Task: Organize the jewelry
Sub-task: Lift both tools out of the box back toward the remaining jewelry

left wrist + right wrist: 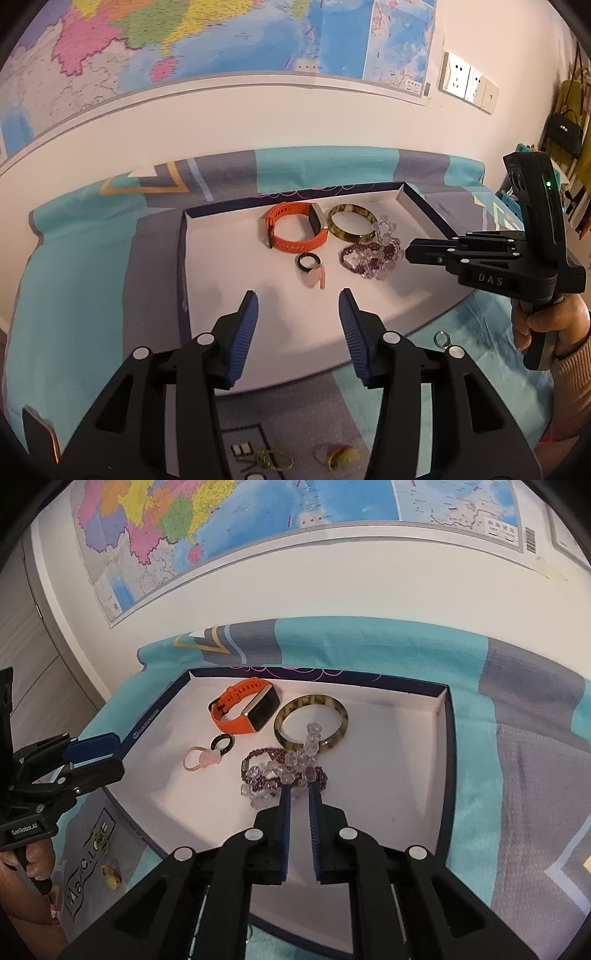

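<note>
A white tray with navy walls (pixel 221 295) (pixel 406 738) lies on a bed. In it are an orange smartwatch (pixel 295 230) (pixel 243 709), a tortoiseshell bangle (pixel 351 223) (pixel 312 723), a black ring (pixel 308 261) (pixel 222 744), a pink ring charm (pixel 316 280) (pixel 201 760) and a pile of clear and purple bead bracelets (pixel 373 254) (pixel 284 775). My left gripper (pixel 298 301) is open and empty over the tray's near part. My right gripper (pixel 299 794) has its fingers close together, a narrow gap left, with clear beads between the tips; I cannot tell if it grips them.
A silver ring (pixel 441 338) lies on the teal bedcover right of the tray. A gold chain (pixel 273 459) and a yellow-red piece (pixel 340 456) (pixel 110 875) lie on the cover near my left gripper. A map hangs on the wall behind.
</note>
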Demonstrator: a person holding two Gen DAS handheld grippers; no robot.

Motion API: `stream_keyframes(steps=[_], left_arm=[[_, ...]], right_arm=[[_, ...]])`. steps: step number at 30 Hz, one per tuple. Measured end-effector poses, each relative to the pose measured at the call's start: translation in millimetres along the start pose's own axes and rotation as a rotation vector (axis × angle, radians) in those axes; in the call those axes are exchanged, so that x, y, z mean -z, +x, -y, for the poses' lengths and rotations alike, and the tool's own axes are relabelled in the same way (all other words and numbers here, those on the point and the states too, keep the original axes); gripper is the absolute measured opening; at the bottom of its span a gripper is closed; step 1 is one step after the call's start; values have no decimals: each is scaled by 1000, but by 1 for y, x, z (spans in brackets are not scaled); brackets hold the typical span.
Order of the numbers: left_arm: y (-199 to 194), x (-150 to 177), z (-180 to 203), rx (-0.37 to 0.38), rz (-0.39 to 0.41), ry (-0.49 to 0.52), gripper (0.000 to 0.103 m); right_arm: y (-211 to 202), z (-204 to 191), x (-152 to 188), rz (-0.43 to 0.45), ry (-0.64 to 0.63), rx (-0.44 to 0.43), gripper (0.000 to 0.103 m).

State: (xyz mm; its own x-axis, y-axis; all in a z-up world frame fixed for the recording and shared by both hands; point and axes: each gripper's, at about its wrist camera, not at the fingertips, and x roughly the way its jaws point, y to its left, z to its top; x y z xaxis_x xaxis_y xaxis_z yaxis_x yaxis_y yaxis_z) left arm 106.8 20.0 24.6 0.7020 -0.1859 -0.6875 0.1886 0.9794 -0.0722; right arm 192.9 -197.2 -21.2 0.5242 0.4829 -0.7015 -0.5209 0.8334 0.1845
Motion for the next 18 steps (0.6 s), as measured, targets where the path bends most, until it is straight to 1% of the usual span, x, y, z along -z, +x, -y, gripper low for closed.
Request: stream_keyframes(steps=[2, 3, 5, 10, 12, 15, 16, 17, 18], left_arm=[[-4, 5, -1, 9, 2, -3, 46], [-6, 7, 0, 10, 4, -3, 46], [-12, 14, -1, 10, 8, -1, 47], [-26, 28, -4, 0, 21, -2, 50], [-30, 32, -7, -7, 21, -4, 51], [-37, 38, -16, -16, 24, -32, 51], [-39, 40, -19, -19, 25, -41, 51], [-41, 43, -22, -25, 26, -48, 52], [-43, 46, -25, -32, 26, -54, 52]], right_arm=[[-7, 0, 3, 14, 6, -10, 10], [-11, 0, 5, 22, 7, -14, 15], [-21, -3, 10, 39, -1, -21, 20], [-43, -13, 25, 64, -42, -36, 27], [-50, -18, 33, 66, -55, -41, 28], [-57, -25, 46, 61, -75, -54, 30], [-58, -27, 51, 56, -83, -51, 31], [-59, -29, 54, 51, -90, -44, 35], [-59, -30, 58, 45, -95, -38, 36]])
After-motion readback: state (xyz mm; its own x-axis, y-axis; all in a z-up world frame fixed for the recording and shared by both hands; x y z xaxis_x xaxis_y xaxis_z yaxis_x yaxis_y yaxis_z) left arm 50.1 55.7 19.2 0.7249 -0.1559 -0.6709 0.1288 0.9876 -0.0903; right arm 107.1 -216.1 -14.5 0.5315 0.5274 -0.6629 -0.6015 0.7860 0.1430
